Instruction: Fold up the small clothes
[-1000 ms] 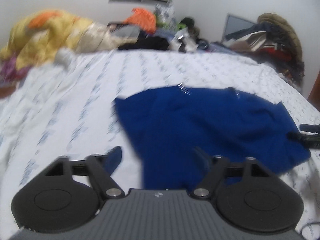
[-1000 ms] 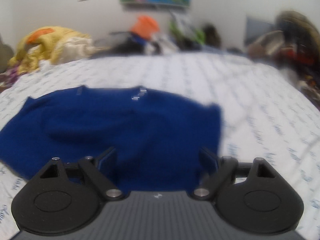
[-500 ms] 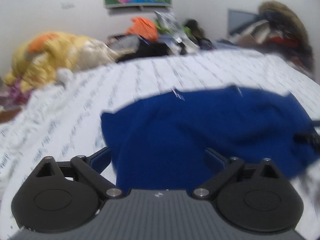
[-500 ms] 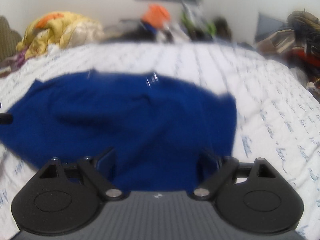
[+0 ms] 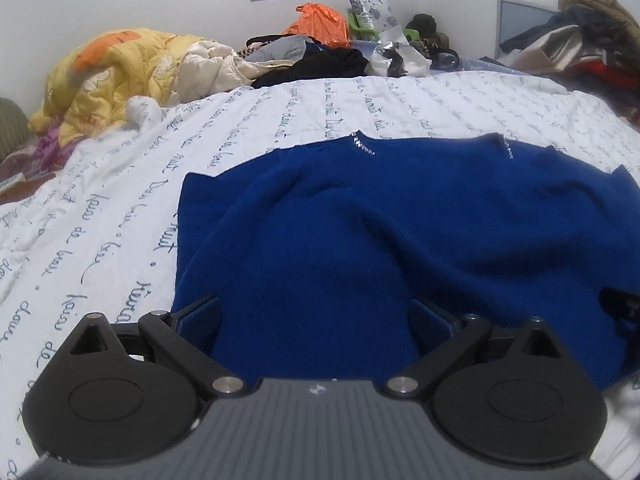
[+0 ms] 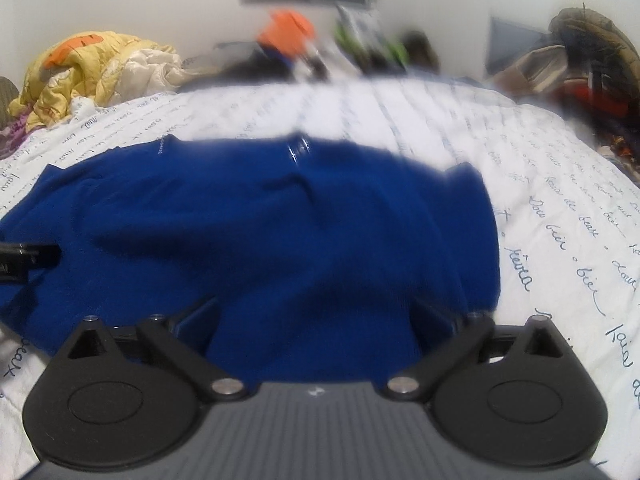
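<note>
A small dark blue knit sweater point(image 5: 380, 232) lies spread on the white bedsheet point(image 5: 120, 208), neckline away from me. It also shows in the right wrist view point(image 6: 260, 240). My left gripper point(image 5: 316, 316) is open, its fingers spread over the sweater's near left edge. My right gripper point(image 6: 316, 316) is open over the near right part of the sweater. Each gripper's tip shows at the side edge of the other's view.
A yellow and orange quilt point(image 5: 108, 68) is heaped at the far left of the bed. Clothes, an orange bag point(image 5: 320, 20) and clutter line the far wall. A pile of clothes point(image 5: 580, 48) stands at the far right.
Both grippers have moved forward and lower over the sweater's near edge. The sweater fills more of both views. Both stay open.
</note>
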### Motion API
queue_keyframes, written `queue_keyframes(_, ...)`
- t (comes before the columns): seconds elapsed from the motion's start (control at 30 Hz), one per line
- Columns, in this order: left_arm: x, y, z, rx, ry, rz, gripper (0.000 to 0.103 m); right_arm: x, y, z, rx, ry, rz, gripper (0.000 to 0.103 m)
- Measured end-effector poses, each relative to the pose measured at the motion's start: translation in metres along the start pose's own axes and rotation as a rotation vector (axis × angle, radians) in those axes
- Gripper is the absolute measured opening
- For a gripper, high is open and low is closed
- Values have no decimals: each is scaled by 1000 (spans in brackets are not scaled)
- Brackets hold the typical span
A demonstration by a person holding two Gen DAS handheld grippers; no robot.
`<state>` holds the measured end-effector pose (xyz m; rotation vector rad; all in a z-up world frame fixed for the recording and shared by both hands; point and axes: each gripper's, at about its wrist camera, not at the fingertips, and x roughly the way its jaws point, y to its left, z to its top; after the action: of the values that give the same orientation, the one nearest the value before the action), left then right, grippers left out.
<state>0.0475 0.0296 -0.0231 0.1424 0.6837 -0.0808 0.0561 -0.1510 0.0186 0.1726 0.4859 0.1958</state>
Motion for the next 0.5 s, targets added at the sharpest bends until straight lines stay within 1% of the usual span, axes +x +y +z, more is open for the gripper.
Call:
queue_keyframes(0.1, 0, 0, -3, -8, -5, -1, 103, 1, 0, 0, -3, -1, -5, 103)
queue_keyframes(0.27, -2, -1, -8, -4, -32, 0, 103, 1, 0, 1, 7, 1, 2, 103)
queue_keyframes(0.5, 0, 1, -7, -26, -31, -14, 103, 1, 0, 0, 6, 1, 1, 103)
